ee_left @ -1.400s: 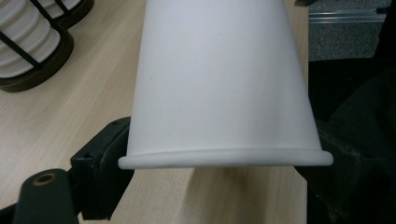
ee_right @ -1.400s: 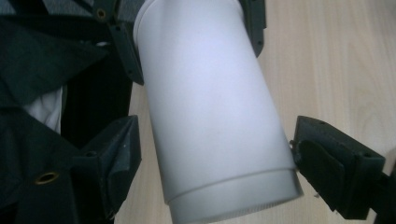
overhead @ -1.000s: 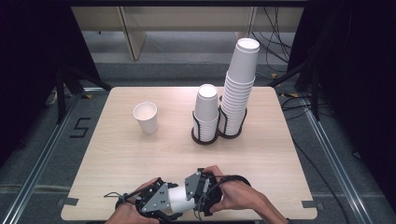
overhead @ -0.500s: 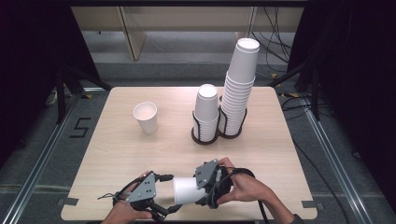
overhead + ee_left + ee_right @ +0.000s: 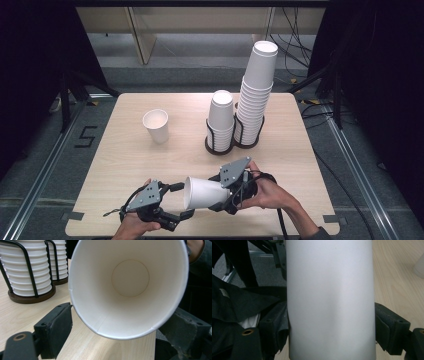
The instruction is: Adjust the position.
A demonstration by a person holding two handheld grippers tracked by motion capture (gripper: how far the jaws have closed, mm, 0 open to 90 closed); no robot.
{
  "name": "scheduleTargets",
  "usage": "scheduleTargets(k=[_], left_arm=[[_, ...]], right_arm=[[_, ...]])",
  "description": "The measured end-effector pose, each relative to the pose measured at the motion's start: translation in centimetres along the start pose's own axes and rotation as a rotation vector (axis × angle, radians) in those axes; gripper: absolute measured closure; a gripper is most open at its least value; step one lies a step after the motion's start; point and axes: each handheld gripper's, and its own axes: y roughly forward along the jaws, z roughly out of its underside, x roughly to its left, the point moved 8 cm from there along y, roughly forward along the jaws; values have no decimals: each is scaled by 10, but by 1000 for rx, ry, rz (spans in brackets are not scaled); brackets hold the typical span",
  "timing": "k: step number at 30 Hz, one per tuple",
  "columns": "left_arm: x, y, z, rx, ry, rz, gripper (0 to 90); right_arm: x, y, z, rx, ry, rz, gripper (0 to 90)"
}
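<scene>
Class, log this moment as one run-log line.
right gripper: shut on paper cup | left gripper: open, jaws just closing, clear of rim | cup: sideways

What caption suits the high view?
Right gripper holds a paper cup sideways, mouth toward the left gripper, before two cup stacks.

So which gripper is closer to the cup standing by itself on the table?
Left. The left gripper sits below the lone cup, toward the table's near edge; the right gripper is farther right, holding another cup.
</scene>
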Motion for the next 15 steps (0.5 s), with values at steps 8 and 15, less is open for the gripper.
scheduleTargets(k=[8,15], left_arm=[[-6,4,-6,-50,-29,22,66],[-10,6,-9,-67,-38,25,46]], right_arm=[[6,9,-3,-19,-7,-40,232],[10,18,-3,-27,-5,-68,230]])
